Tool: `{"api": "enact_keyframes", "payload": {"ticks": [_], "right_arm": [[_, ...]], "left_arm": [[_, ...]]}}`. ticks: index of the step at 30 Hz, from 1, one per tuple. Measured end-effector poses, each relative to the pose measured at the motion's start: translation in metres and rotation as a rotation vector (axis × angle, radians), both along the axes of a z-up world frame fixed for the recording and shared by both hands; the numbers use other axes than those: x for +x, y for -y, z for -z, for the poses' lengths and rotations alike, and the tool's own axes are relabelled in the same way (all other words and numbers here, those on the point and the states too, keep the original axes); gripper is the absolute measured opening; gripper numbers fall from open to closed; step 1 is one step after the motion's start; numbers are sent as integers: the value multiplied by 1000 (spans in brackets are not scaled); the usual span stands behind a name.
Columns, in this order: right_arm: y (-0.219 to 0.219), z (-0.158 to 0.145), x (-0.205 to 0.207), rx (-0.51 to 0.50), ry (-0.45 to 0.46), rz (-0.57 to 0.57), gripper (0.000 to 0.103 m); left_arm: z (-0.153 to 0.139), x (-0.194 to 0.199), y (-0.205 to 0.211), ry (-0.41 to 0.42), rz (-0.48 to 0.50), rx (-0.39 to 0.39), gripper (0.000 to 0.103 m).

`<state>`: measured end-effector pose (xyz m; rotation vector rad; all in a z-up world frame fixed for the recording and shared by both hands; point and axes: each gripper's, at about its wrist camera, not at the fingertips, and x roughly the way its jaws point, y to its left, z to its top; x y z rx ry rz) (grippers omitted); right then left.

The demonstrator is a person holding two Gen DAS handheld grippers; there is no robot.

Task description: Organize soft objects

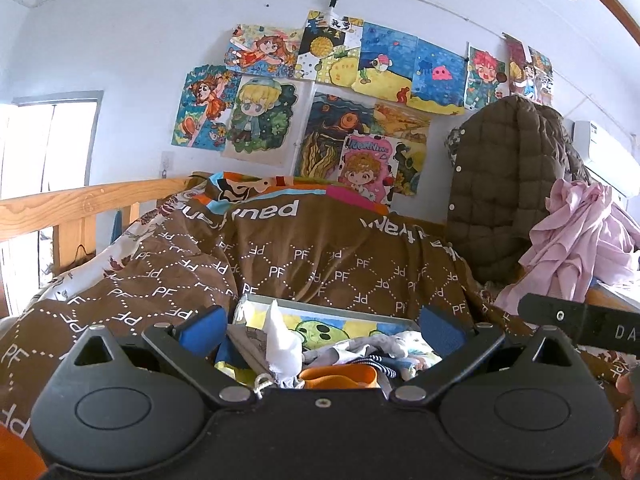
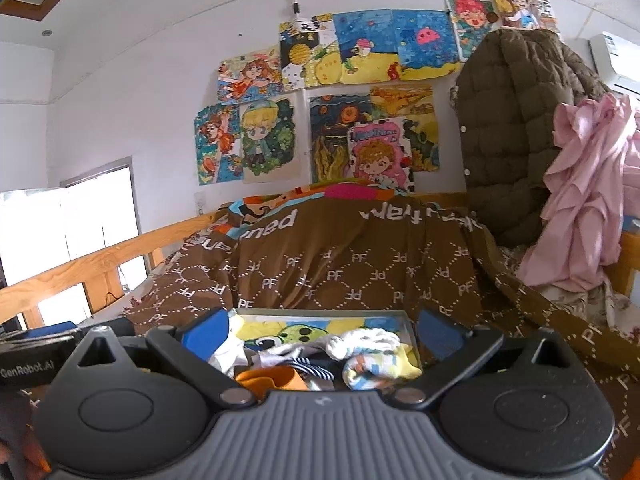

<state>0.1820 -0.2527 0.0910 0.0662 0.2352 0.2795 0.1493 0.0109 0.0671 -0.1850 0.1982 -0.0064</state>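
A shallow storage box (image 1: pixel 332 309) with a cartoon-printed inner wall sits on the bed and holds a heap of socks and other small soft items. In the left wrist view a white sock (image 1: pixel 282 346) stands up from the heap beside an orange piece (image 1: pixel 340 376). My left gripper (image 1: pixel 322 328) hovers over the box, open, gripping nothing. From the right wrist view the box (image 2: pixel 320 312) shows a white sock (image 2: pixel 360 340), a yellow-and-blue sock (image 2: pixel 380 368) and the orange piece (image 2: pixel 268 380). My right gripper (image 2: pixel 323 332) is open above them.
A brown quilt (image 1: pixel 320 256) printed with "PF" covers the bed behind the box. A wooden bed rail (image 1: pixel 80 204) runs on the left. An olive quilted jacket (image 1: pixel 500 184) and a pink garment (image 1: pixel 576 232) hang at the right. Drawings cover the wall.
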Motion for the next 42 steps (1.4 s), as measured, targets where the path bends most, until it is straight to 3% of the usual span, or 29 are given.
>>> {"api": "enact_keyframes", "payload": {"ticks": [12, 34, 42], "right_arm": [[9, 34, -30, -21, -31, 43, 103], [13, 49, -54, -12, -45, 40, 103], [14, 64, -64, -20, -93, 34, 103]], "left_arm": [[17, -26, 12, -43, -29, 26, 102], [28, -46, 20, -78, -60, 60, 102], [34, -53, 22, -94, -62, 82, 102]]}}
